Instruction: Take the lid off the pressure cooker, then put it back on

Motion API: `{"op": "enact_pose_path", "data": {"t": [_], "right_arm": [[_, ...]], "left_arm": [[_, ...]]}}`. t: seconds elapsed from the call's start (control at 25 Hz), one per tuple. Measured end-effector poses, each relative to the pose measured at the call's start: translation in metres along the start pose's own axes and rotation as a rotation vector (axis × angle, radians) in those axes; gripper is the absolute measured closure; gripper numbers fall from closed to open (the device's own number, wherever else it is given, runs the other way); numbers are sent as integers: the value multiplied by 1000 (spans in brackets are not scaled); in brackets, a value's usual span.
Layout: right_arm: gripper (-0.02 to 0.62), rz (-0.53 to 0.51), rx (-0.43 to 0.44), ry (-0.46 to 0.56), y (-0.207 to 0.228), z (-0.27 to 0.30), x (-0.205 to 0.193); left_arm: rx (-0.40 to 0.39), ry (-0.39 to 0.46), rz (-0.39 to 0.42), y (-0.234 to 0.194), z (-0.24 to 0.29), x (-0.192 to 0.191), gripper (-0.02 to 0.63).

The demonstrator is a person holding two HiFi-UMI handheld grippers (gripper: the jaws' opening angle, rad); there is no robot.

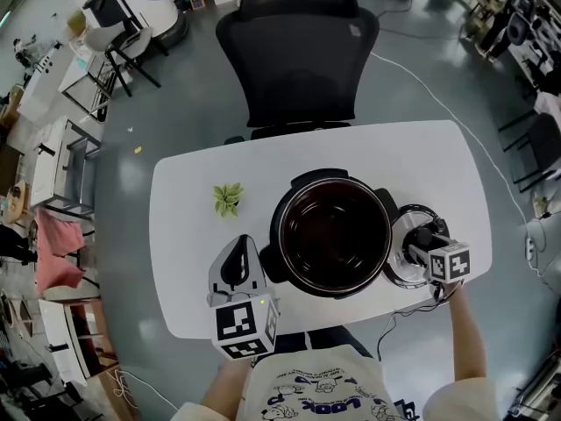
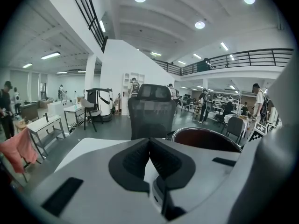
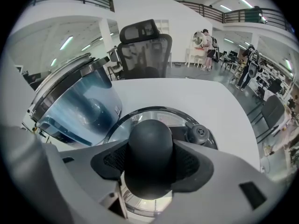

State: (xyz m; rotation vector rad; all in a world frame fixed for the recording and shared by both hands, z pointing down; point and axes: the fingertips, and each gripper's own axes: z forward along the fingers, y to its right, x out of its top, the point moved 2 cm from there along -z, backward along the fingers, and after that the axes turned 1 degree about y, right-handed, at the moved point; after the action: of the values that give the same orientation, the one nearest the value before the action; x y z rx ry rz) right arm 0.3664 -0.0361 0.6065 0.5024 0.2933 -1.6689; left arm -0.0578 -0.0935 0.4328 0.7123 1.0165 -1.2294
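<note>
The pressure cooker point(image 1: 333, 235) stands uncovered in the middle of the white table point(image 1: 188, 178), its dark pot showing. Its lid point(image 1: 401, 268) lies flat on the table just right of it. My right gripper point(image 1: 423, 238) points steeply down over the lid, shut on the black knob point(image 3: 150, 146), which fills the gap between both pads. The lid's shiny rim point(image 3: 154, 115) and small valve point(image 3: 197, 133) show around the knob, with the cooker's body point(image 3: 74, 101) to the left. My left gripper point(image 1: 240, 246) hovers left of the cooker, shut and holding nothing point(image 2: 149, 146); the cooker's rim point(image 2: 205, 139) lies ahead to its right.
A small green plant point(image 1: 228, 198) sits on the table left of the cooker. A black office chair point(image 1: 298, 51) stands at the table's far edge. A cable point(image 1: 408, 310) hangs off the near right edge beside the person's forearm.
</note>
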Motion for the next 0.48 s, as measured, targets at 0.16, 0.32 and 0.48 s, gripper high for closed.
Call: {"op": "enact_pose_path", "data": {"t": [0.16, 0.32, 0.48], "right_arm": [[301, -44, 4, 1, 1, -25, 7], [301, -77, 35, 8, -5, -54, 16], [301, -108, 43, 14, -8, -86, 25]], "left_arm": [[-1, -4, -2, 1, -2, 0, 592], [-1, -3, -6, 2, -3, -1, 592], [-9, -4, -18, 6, -5, -3, 592]]}}
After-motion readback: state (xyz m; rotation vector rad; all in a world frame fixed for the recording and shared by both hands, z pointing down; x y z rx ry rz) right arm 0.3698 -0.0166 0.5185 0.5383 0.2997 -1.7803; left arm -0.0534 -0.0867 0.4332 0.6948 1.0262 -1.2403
